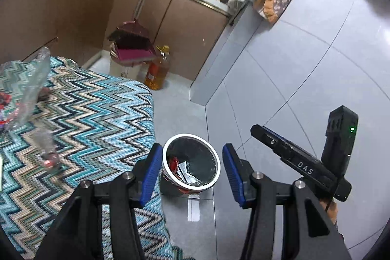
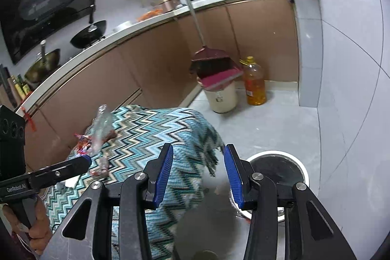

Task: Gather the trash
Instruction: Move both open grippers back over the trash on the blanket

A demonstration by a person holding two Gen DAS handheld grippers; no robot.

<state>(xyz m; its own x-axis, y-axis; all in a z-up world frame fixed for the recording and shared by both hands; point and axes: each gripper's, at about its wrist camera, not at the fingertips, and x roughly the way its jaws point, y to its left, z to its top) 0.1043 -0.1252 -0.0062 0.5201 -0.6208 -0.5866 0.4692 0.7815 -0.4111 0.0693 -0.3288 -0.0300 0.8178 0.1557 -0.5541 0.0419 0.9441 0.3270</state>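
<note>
A kitchen with grey floor tiles and brown cabinets, seen from two wrist cameras. The left hand-held gripper (image 1: 192, 174) has its blue pads apart with nothing between them; seen through the gap, on the floor below, stands a small trash bin (image 1: 191, 183) with a white rim and dark liner, holding a few wrappers (image 1: 181, 168), red and silver. The bin stands just beside the near right edge of a tabletop (image 1: 92, 113) covered with a blue, teal and white zigzag cloth. On the far left of that cloth lie crumpled clear plastic (image 1: 26, 84) and red wrapper scraps (image 2: 82, 141), somewhat blurred. The right hand-held gripper (image 2: 198, 174) also has its pads apart and empty, above the cloth's edge, with the bin to its right. A hand (image 2: 36, 233) grips the left tool's handle. Farther off, against the cabinets, stand a maroon broom and dustpan (image 1: 132, 43), a cream bucket (image 2: 220, 95) and a bottle of yellow oil (image 2: 254, 82).
</note>
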